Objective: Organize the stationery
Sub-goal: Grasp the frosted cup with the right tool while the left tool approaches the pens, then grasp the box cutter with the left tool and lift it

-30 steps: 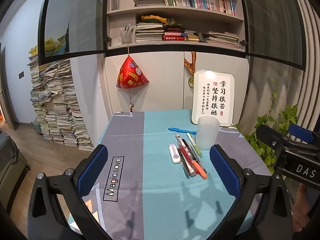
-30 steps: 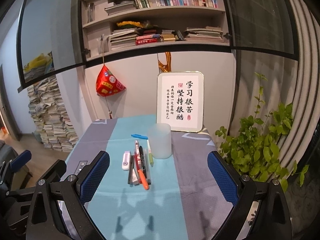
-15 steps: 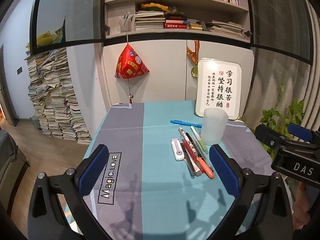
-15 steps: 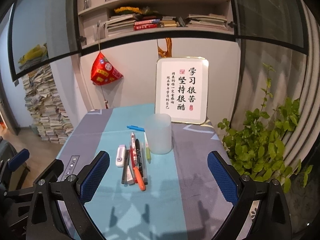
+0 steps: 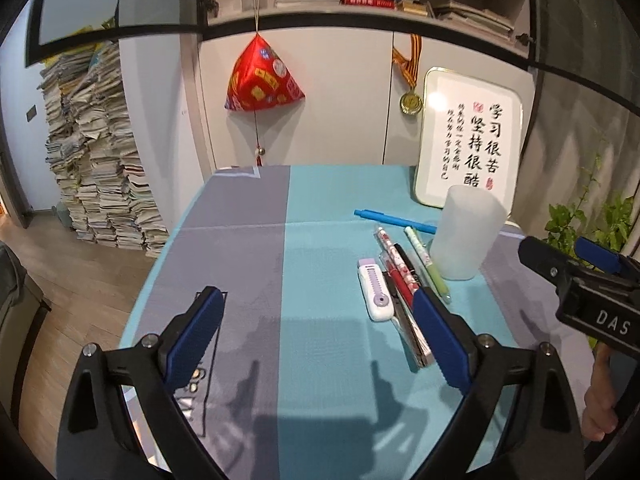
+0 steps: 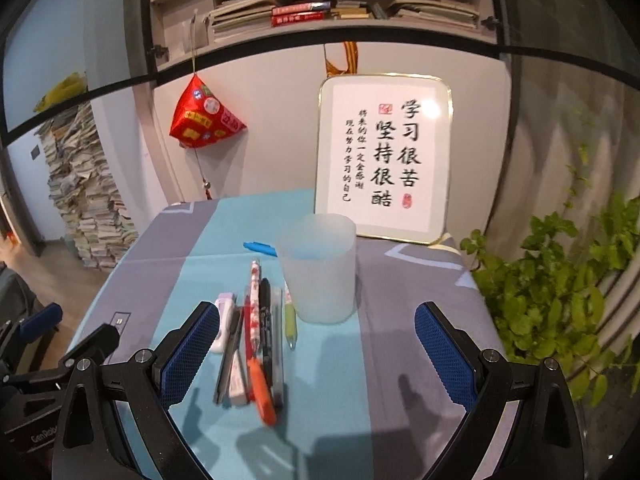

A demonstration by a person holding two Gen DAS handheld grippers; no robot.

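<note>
Presently: left gripper (image 5: pixel 316 328) angled downward, jaws wide but closing, empty; right gripper (image 6: pixel 318 344) likewise tilted, wide, empty, cup (image 6: pixel 318 268) ahead.

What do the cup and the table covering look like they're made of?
The cup looks like frosted translucent plastic: the blue pen behind shows through as a blur, and its surface is matte. The table covering looks like woven fabric with a printed pattern: a fold crease and a soft, unshiny surface, though coated cloth is possible.
</note>
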